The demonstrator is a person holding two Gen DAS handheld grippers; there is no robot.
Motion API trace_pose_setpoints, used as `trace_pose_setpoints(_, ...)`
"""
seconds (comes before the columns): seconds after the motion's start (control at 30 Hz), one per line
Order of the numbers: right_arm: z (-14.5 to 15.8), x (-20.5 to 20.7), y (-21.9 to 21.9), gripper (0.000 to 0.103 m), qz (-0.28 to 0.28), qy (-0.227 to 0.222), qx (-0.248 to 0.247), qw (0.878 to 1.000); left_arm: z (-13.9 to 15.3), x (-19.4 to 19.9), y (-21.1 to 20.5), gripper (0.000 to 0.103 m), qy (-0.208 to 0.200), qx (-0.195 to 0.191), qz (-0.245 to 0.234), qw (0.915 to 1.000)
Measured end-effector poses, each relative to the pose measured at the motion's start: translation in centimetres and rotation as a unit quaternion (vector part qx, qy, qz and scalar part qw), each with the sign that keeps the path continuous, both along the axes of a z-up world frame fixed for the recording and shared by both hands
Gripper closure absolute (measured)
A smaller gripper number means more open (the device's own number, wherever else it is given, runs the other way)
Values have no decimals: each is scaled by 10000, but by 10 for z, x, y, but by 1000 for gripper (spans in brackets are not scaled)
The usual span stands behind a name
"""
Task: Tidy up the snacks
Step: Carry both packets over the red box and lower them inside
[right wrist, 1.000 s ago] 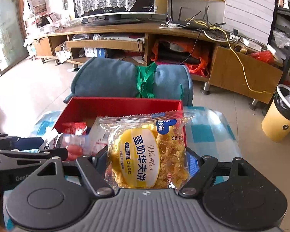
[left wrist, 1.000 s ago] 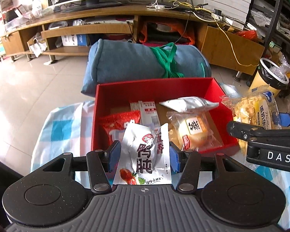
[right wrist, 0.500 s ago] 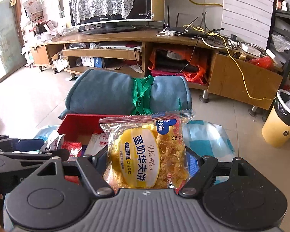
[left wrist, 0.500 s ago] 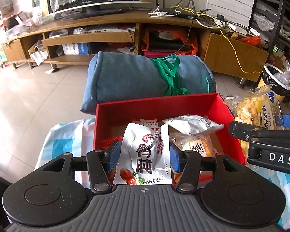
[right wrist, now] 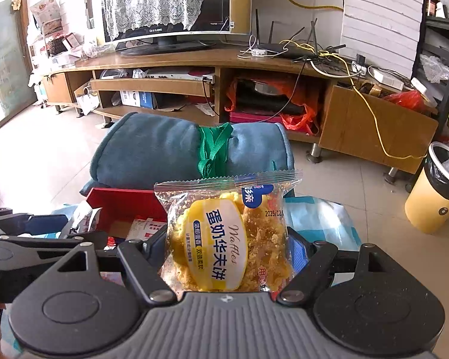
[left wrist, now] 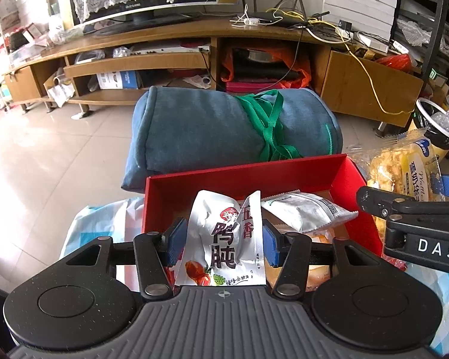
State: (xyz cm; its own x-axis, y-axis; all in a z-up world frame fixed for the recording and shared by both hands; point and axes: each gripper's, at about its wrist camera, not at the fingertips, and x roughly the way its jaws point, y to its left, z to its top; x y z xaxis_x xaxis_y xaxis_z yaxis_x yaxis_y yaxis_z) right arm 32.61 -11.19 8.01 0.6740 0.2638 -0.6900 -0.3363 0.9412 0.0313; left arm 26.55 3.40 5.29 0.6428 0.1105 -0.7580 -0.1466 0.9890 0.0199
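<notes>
My left gripper point(left wrist: 221, 240) is shut on a silver snack packet point(left wrist: 224, 239) with dark red characters, held upright over the near side of the red box point(left wrist: 245, 176). Inside the box lie a silver-grey sachet point(left wrist: 306, 211) and other wrapped snacks, mostly hidden behind the packet. My right gripper point(right wrist: 229, 245) is shut on a clear waffle packet point(right wrist: 227, 236) with a yellow label, held just right of the box point(right wrist: 125, 202). In the left wrist view that waffle packet point(left wrist: 404, 167) and the right gripper's black arm point(left wrist: 410, 221) show at the right edge.
The box rests on a blue-and-white checked cloth point(left wrist: 104, 224). A rolled blue blanket point(left wrist: 212, 125) tied with a green strap lies just behind the box. A yellow bin point(right wrist: 434, 188) stands on the tiled floor at right, and a wooden TV stand point(right wrist: 194, 59) lines the far wall.
Both grippers have drawn back toward the near side with their packets, so the box sits lower and closer in both views and less of its inside shows.
</notes>
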Motion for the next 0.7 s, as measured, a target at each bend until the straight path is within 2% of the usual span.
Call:
trace_pose_setpoints(0.4,-13,15,5,31,-4,167,-57,9998,-8,14,-2,43,110,48,53,9999)
trace_pose_setpoints(0.7,-29,27,10,31,45,408,-164,9990,-24,24,-6,43,360,143,58,9992)
